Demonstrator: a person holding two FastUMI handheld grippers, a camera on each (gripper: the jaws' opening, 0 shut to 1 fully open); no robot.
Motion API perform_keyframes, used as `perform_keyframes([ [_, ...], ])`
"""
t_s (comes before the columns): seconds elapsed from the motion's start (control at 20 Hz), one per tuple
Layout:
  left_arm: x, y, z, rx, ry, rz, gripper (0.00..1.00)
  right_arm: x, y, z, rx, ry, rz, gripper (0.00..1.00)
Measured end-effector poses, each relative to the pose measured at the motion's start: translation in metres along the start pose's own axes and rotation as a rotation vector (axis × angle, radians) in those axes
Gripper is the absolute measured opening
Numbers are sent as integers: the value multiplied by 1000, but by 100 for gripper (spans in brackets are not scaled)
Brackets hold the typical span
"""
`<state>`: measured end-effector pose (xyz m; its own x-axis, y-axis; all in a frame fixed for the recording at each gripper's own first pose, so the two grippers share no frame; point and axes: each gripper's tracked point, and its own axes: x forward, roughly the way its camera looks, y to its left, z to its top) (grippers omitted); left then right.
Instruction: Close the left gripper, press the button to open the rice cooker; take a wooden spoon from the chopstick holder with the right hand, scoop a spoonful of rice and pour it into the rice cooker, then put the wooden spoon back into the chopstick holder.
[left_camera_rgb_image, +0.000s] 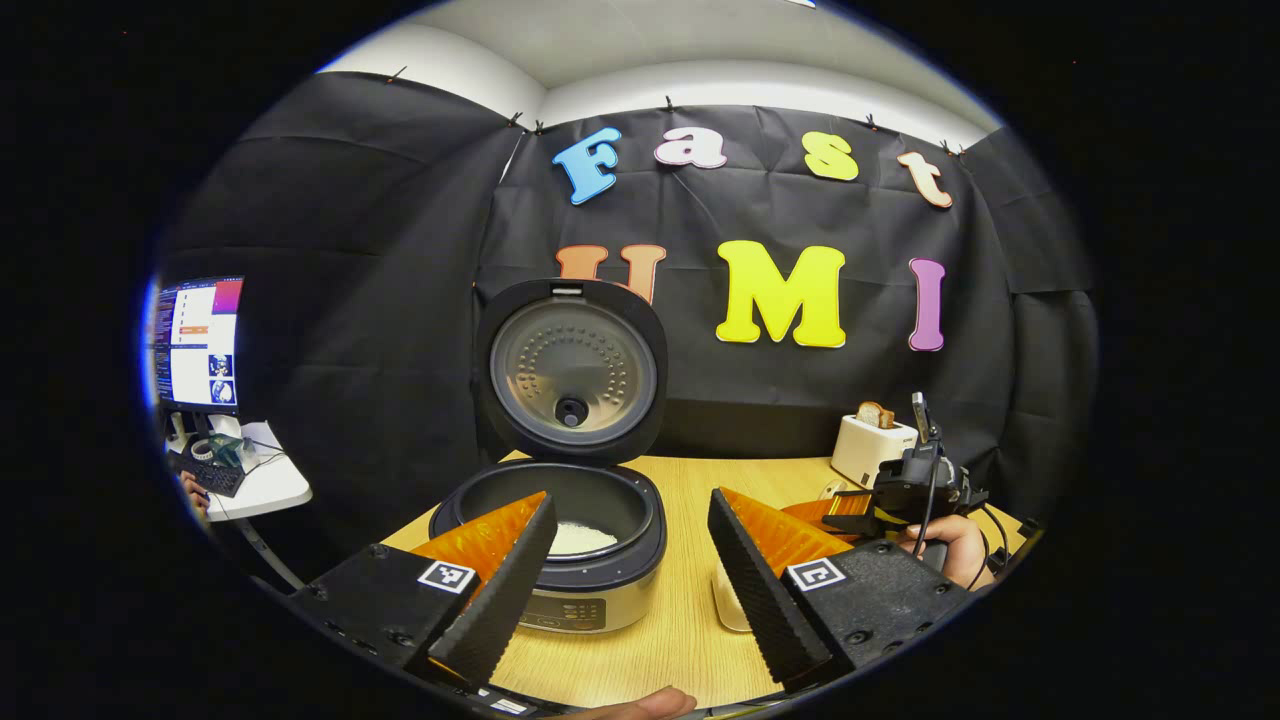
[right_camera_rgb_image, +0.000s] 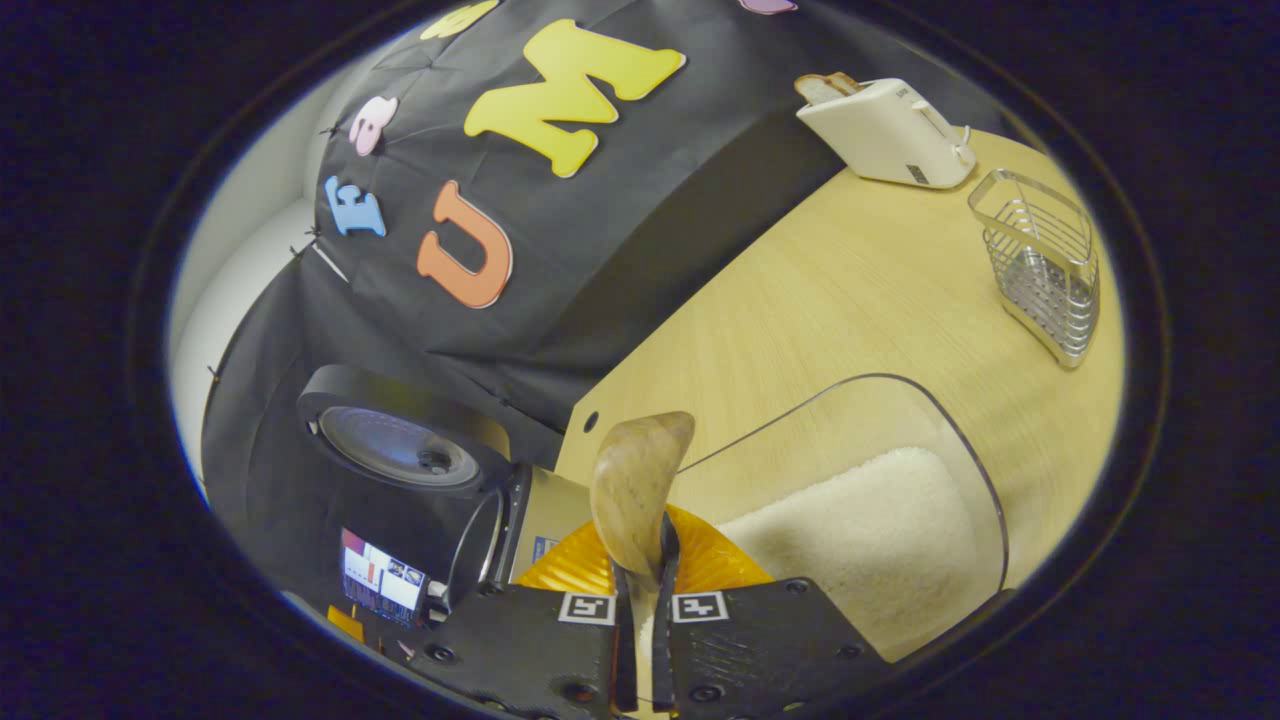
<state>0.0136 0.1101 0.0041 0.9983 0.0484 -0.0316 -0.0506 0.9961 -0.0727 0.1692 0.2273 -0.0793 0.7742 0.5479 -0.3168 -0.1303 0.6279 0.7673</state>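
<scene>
With the rice cooker (left_camera_rgb_image: 560, 520) lid already up, right gripper (right_camera_rgb_image: 640, 590) jaws clamp the wooden spoon (right_camera_rgb_image: 637, 480) above the clear rice container (right_camera_rgb_image: 880, 520). Left gripper (left_camera_rgb_image: 630, 560) jaws apart, idle. Scooping step; next, dip bowl into rice.

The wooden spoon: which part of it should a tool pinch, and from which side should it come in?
By the handle, coming along it from the free end. In the right gripper view the right tool already pinches the wooden spoon there, with the bowl sticking out ahead of the fingers. The handle is narrow enough to fit between them; the bowl is wide and rounded and has to stay free for scooping from the rice container.
</scene>
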Motion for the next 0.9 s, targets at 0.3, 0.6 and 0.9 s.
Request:
perform_keyframes([
  [0.3, 0, 4, 1, 18, -6, 10, 97, -16, -3, 14, 108, -42, 25, 6],
  [0.6, 1, 2, -1, 20, -1, 8, 97, -39, -16, 36, 217, -111, 65, 6],
  [0.9, 1, -6, -1, 33, -3, 1, 97, -71, -6, 60, 433, -121, 273, 5],
])
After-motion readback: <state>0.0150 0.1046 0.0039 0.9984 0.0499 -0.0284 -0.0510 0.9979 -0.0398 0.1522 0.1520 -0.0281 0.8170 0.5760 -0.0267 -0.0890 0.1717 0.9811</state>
